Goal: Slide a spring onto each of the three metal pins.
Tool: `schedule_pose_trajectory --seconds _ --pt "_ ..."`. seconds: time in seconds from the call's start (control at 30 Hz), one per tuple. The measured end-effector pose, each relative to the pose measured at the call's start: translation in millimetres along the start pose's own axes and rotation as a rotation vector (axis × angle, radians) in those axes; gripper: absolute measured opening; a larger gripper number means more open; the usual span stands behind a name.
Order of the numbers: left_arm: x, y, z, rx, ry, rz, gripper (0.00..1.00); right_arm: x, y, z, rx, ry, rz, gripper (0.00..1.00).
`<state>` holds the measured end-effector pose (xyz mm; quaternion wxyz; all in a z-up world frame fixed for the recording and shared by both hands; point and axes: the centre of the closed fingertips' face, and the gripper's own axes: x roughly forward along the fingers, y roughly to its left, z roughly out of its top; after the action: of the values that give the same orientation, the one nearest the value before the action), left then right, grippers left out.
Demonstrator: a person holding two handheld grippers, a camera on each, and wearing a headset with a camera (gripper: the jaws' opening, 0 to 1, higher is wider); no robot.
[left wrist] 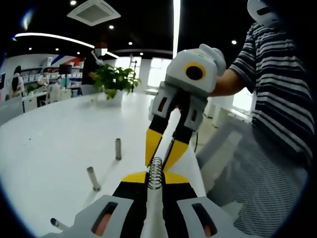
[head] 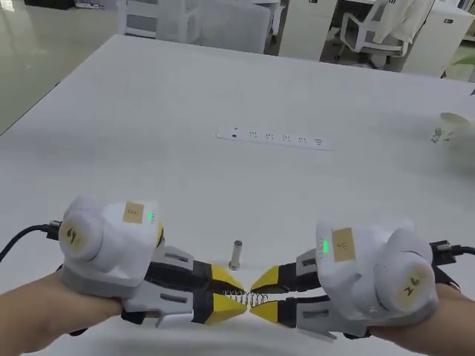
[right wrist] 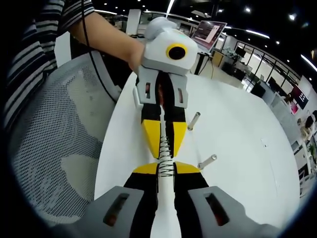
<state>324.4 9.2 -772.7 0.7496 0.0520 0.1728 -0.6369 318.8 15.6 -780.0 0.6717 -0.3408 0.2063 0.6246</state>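
At the table's (head: pixel 185 96) near edge, the left tool (head: pixel 231 298) and right tool (head: pixel 261 295) meet tip to tip. Each is pinched narrow on one end of a spring (head: pixel 251 299) held level between them, long axis running left to right. Just beyond, toward the far edge, one metal pin (head: pixel 237 254) stands upright, about equally near both tools. Threading it likely calls for tipping the spring vertical.

White table (head: pixel 133 126). Flat on it toward 12 o'clock, a power strip (head: pixel 273 138); near the 2 o'clock edge, a paper cup (head: pixel 450 126). Beyond, at 1 o'clock, an office chair (head: pixel 369 30). In the left gripper view, at 10 o'clock, a potted plant (left wrist: pixel 116 79).
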Motion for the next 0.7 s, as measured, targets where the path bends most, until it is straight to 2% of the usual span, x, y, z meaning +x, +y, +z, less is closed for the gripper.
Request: schedule_pose_trajectory --seconds 0.2,0.33,0.47,0.7 --pt "0.4 -3.9 -1.5 -0.010 0.001 -0.026 0.02 -3.6 3.0 -5.7 0.028 -0.004 0.015 0.13" --pt "0.7 -5.8 -1.0 -0.010 0.000 -0.036 0.02 -3.8 5.6 -10.9 0.043 0.000 0.022 0.11" --pt "0.9 -7.2 1.2 -0.008 -0.003 -0.043 0.02 -4.6 6.8 -9.2 0.062 -0.015 0.023 0.09" --pt "-0.1 -9.7 -0.4 -0.007 0.006 -0.048 0.02 -3.8 9.3 -8.8 0.046 -0.011 0.024 0.07"
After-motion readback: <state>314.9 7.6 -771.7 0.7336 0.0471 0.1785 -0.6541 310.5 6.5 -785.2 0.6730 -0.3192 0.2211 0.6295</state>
